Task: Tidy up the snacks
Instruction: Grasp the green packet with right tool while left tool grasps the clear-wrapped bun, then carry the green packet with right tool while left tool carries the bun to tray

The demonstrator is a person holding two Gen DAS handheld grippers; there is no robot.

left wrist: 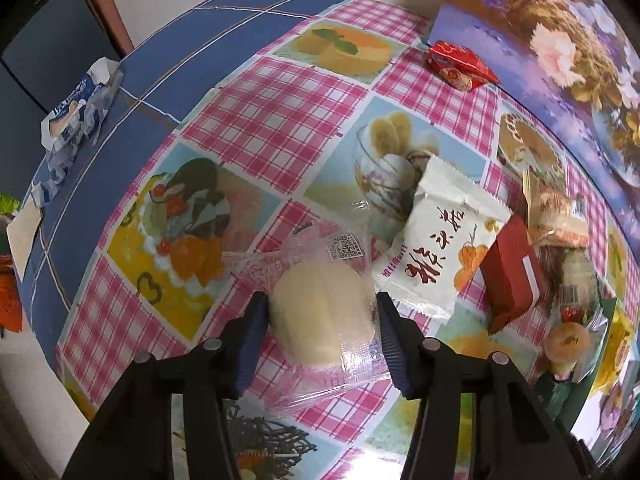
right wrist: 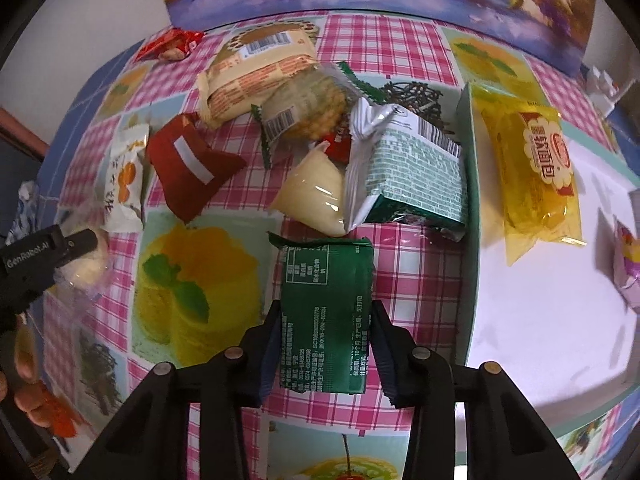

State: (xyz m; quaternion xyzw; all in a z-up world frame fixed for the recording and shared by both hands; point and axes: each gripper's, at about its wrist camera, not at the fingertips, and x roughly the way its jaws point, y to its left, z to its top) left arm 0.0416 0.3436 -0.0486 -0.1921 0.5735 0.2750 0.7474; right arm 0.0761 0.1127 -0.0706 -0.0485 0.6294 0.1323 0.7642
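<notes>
My left gripper [left wrist: 320,304] is shut on a pale round bun in a clear wrapper [left wrist: 316,320], which sits low over the checked tablecloth [left wrist: 260,120]. The right wrist view shows that same left gripper [right wrist: 80,248] and pale bun [right wrist: 88,268] at the far left. My right gripper [right wrist: 326,312] is shut on a dark green packet [right wrist: 326,300], printed side up, its pads pressing both long edges. To its right stands a teal box with a white inside [right wrist: 468,200], holding a yellow bread packet [right wrist: 536,176] and a purple packet [right wrist: 628,268].
A pile of snacks lies ahead: a white packet with orange print [left wrist: 444,248], a dark red packet [right wrist: 188,164], a beige packet [right wrist: 256,76], a silver-green packet [right wrist: 412,168], a small red one [left wrist: 460,64]. A blue-white wrapper [left wrist: 76,108] lies far left. A floral board [left wrist: 560,40] backs the table.
</notes>
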